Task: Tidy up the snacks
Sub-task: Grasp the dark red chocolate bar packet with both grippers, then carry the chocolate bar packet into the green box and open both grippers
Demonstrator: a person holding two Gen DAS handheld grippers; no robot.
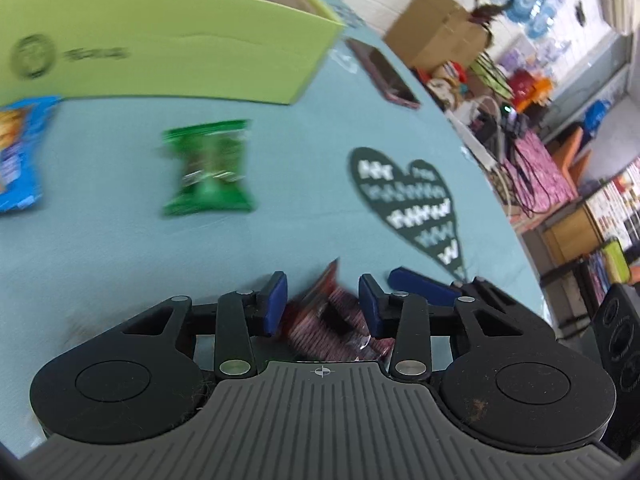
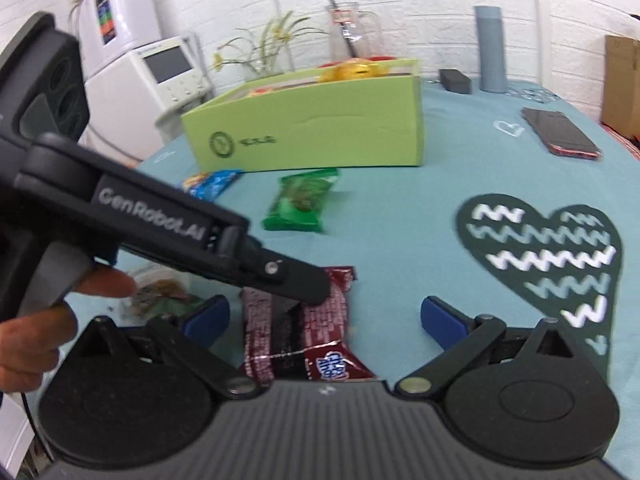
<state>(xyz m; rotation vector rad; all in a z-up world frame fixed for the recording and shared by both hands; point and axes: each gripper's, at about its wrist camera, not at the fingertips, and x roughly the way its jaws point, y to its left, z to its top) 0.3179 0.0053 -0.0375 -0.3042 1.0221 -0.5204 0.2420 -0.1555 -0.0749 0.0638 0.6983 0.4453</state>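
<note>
A teal cloth with a dark heart [image 2: 540,256] covers the tabletop [image 2: 460,168], white brick wall behind. The left gripper [image 1: 322,304] fingers clamp a red snack [image 2: 320,320]; the right gripper [image 2: 324,316] fingers gape wide. A green box [image 2: 320,128], green packet [image 2: 302,200] and phone [image 2: 560,132] lie beyond.

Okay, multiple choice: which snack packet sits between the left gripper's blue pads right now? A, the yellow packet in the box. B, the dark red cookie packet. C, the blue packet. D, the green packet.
B: the dark red cookie packet lies between the pads of the left gripper, while the green packet and blue packet lie untouched on the tablecloth near the green box.
</note>
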